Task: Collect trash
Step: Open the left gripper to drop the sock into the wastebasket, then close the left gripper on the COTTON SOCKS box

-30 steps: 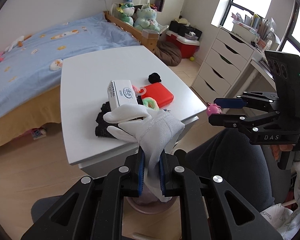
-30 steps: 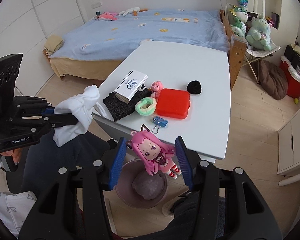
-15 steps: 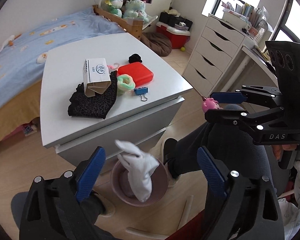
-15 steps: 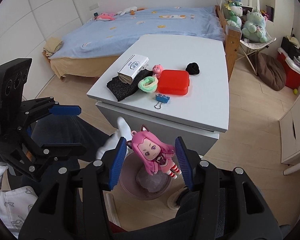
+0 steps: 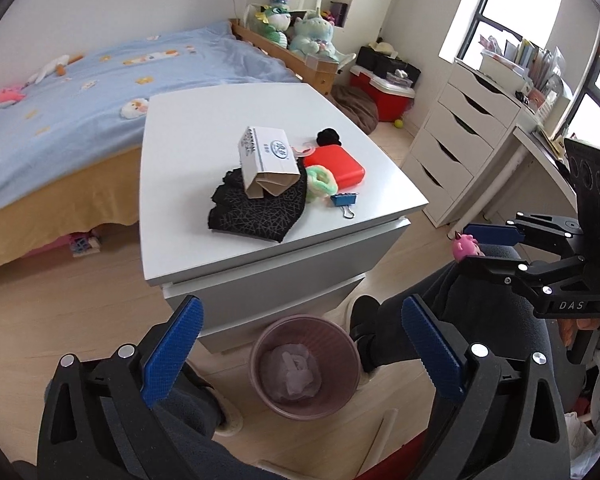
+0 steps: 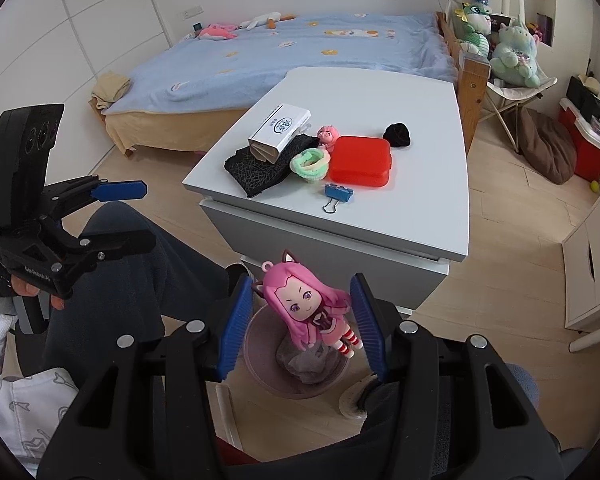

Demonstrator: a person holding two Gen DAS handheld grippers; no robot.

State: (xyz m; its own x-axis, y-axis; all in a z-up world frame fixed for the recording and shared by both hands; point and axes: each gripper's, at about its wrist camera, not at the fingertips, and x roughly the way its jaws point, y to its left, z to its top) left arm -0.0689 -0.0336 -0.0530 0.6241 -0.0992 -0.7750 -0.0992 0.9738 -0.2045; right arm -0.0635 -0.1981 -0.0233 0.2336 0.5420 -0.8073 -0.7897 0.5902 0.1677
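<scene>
A mauve trash bin (image 5: 305, 366) stands on the floor in front of the white table (image 5: 188, 136); the white glove (image 5: 296, 372) lies inside it. My left gripper (image 5: 300, 350) is open and empty above the bin. My right gripper (image 6: 302, 330) is shut on a pink-haired doll figure (image 6: 308, 308) and holds it over the bin (image 6: 260, 376). It also shows in the left wrist view (image 5: 488, 248). On the table lie a white box (image 5: 266, 162), black mesh cloth (image 5: 256, 210), green scrunchie (image 5: 320, 182), red case (image 5: 334, 164), blue binder clip (image 5: 345, 202) and a black scrunchie (image 5: 329, 136).
A bed with a blue cover (image 5: 80, 92) is behind the table. A white drawer unit (image 5: 464, 132) stands on the right. The person's dark-trousered legs (image 5: 460, 320) are beside the bin. Plush toys (image 6: 496, 36) sit by the bed end.
My left gripper opened and let go of the white glove, which fell into the bin. The left gripper rose and tilted. The right gripper kept its hold on the doll.
</scene>
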